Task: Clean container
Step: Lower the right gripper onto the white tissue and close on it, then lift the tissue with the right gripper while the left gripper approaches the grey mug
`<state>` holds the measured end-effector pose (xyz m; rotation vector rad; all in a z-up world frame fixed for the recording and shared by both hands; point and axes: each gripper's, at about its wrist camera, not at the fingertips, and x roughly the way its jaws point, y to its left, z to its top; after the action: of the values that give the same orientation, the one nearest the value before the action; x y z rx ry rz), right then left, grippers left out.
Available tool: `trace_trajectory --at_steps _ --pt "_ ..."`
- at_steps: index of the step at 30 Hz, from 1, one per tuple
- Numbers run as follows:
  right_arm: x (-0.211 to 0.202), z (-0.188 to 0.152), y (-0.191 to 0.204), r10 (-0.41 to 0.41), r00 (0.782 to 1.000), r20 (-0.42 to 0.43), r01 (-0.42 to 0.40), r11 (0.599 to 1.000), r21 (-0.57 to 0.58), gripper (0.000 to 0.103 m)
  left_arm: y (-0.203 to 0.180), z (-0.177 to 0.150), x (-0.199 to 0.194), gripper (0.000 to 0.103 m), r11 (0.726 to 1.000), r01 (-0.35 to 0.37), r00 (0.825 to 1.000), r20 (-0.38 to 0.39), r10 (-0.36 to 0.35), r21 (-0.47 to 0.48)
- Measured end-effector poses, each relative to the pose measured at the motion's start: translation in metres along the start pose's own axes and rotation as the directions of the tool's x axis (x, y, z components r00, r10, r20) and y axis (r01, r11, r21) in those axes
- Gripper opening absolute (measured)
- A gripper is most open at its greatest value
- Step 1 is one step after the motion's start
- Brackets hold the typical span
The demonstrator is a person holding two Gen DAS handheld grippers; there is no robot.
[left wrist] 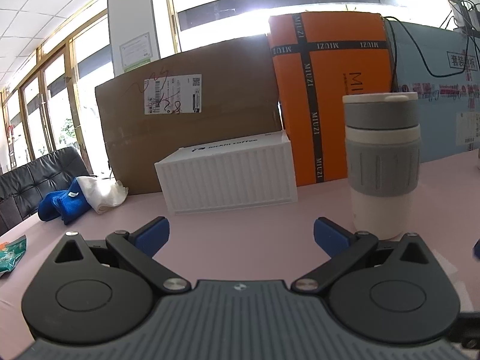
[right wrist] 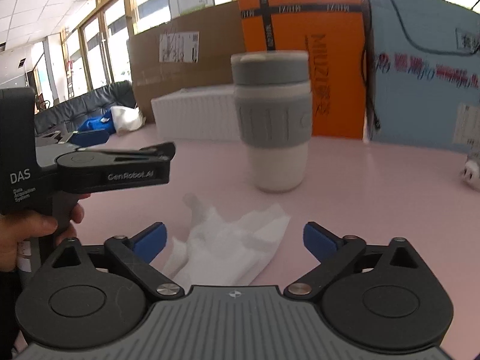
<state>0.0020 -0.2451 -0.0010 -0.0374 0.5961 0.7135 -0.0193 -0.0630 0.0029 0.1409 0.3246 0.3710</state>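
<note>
1. The cup (right wrist: 272, 120) is smeared by motion in the right wrist view; the mark on its grey sleeve cannot be read.
2. The blue box (right wrist: 426, 69) has streaked, unreadable print there.
3. A small white object (right wrist: 471, 171) at the right edge is cut off and unidentifiable.
4. The green packet (left wrist: 12, 253) is cropped by the left wrist view's left edge.
5. The tissue (right wrist: 231, 249) runs under the right gripper's (right wrist: 235, 240) body, its near end hidden.
6. The hand (right wrist: 27, 234) holding the left gripper (right wrist: 129, 162) is cut off.

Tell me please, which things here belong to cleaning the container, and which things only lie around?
Belong to the job:
- cup with the grey sleeve and lid, standing upright
- white tissue, lying on the pink table in front of the right gripper

Only lying around:
- white ribbed box
- orange box
- cardboard box
- blue cloth
</note>
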Motion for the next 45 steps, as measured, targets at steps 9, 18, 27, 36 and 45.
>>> trace_trajectory --at_steps 9,18,27,36,45 --pt "0.015 -0.003 0.002 -0.064 0.995 -0.07 0.066 0.997 0.035 0.059 0.003 0.0 0.001 0.103 1.0 -0.007 1.0 0.0 0.007 -0.015" --pt "0.016 -0.003 0.001 -0.043 0.996 -0.076 0.045 0.998 0.032 0.03 0.004 0.0 0.002 0.103 1.0 -0.007 1.0 -0.003 0.007 -0.024" --pt "0.01 -0.002 -0.017 0.013 0.998 -0.063 -0.004 0.99 0.142 0.014 0.004 0.0 0.003 0.103 1.0 -0.013 1.0 -0.005 0.013 -0.024" --pt "-0.002 0.002 -0.033 -0.012 1.0 -0.002 0.012 0.978 0.209 0.014 0.005 0.001 0.003 0.103 0.999 -0.015 1.0 -0.009 0.015 -0.031" --pt "-0.015 0.004 -0.058 -0.049 0.997 0.056 0.029 0.951 0.308 0.014 0.009 0.006 0.005 0.103 0.997 -0.007 1.0 -0.022 0.006 -0.08"
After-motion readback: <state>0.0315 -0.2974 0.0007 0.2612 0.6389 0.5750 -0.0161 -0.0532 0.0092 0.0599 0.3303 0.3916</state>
